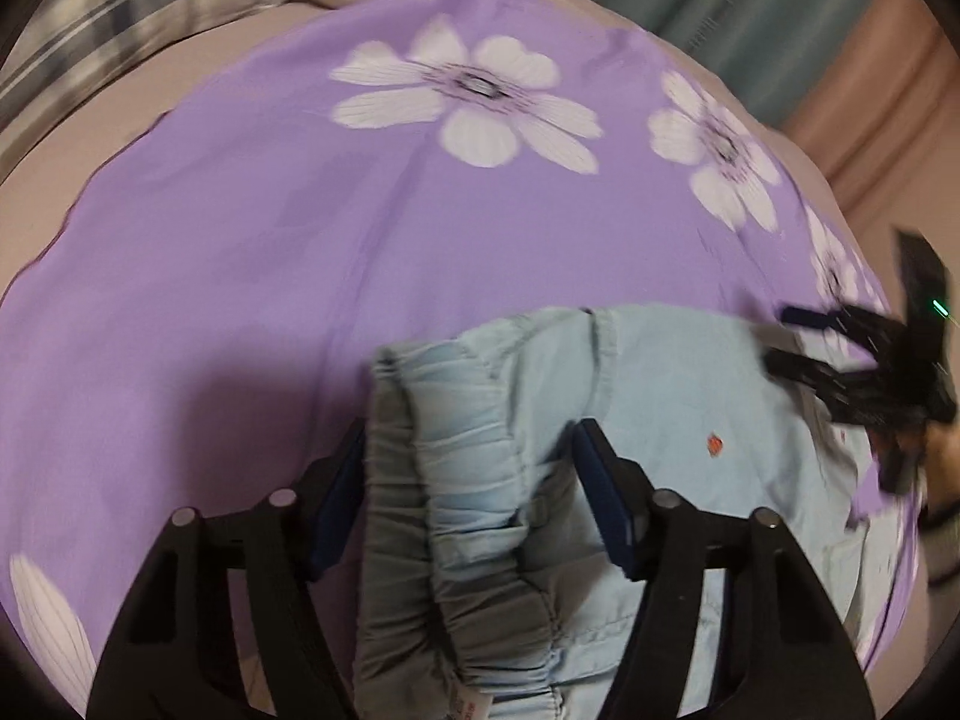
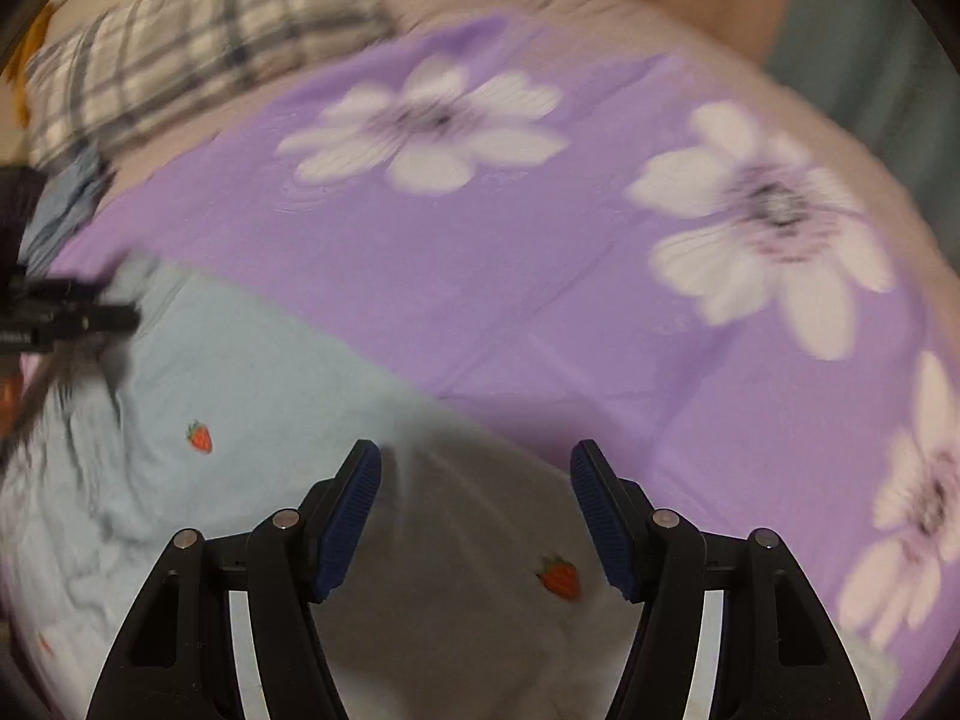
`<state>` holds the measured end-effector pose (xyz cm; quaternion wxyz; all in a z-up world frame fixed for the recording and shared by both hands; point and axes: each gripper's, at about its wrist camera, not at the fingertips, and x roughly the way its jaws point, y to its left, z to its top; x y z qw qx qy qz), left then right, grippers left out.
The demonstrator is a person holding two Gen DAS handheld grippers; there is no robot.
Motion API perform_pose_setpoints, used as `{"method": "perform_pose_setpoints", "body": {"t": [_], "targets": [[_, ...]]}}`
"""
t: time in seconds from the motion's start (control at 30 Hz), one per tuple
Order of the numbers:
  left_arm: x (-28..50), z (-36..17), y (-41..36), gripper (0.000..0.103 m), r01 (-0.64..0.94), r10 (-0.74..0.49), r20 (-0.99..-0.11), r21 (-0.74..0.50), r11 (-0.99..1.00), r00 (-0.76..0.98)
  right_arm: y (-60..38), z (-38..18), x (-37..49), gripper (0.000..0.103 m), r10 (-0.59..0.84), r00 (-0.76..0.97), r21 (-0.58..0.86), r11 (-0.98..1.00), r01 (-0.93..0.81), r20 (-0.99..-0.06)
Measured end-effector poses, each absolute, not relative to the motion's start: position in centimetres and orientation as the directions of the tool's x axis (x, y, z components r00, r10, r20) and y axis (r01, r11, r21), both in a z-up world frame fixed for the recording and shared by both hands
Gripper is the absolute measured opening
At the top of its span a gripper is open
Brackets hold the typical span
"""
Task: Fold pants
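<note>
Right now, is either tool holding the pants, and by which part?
The right tool is open and holds nothing. The left tool straddles the elastic waistband of the pants; whether it pinches it cannot be told.

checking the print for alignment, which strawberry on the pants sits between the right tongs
The larger strawberry low in the right wrist view, on the shaded cloth just inside the right-hand pad. The other strawberry lies well off to the left, outside the tongs.

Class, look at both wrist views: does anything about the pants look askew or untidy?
Yes. The pants lie on the purple sheet, but their elastic waistband is bunched and doubled over between the left gripper pads, not flat.
</note>
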<state>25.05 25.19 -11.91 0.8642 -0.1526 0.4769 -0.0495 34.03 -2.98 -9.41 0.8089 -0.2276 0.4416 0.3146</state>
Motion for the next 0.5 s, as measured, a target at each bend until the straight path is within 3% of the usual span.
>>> {"method": "perform_pose_setpoints", "body": {"t": [0.1, 0.17, 0.33, 0.43, 0.5], "targets": [[25.7, -12.4, 24.7, 0.074, 0.021, -0.240, -0.834, -0.265, 0.964, 0.497, -1.7, -11.3, 35.0, 0.071, 0.228, 0.385, -0.158, 0.645, -0.748, -0.894], [25.8, -12.5, 24.4, 0.073, 0.042, -0.231, -0.837, -0.242, 0.969, 0.497, -1.5, -11.8, 35.7, 0.076, 0.234, 0.346, -0.127, 0.635, -0.762, -0.908], [26.1, -12.7, 24.4, 0.072, 0.070, -0.243, -0.832, -0.241, 0.968, 0.498, -1.6, -12.1, 36.6, 0.075, 0.264, 0.265, -0.045, 0.625, -0.779, -0.927], [26.1, -12.5, 24.5, 0.065, 0.065, -0.243, -0.835, -0.243, 0.968, 0.494, -1.3, -12.0, 35.3, 0.051, 0.302, 0.264, -0.019, 0.625, -0.780, -0.916], [26.1, -12.6, 24.3, 0.065, 0.054, -0.231, -0.836, -0.236, 0.970, 0.498, -0.7, -11.9, 33.9, 0.026, 0.320, 0.283, -0.033, 0.608, -0.794, -0.904]]}}
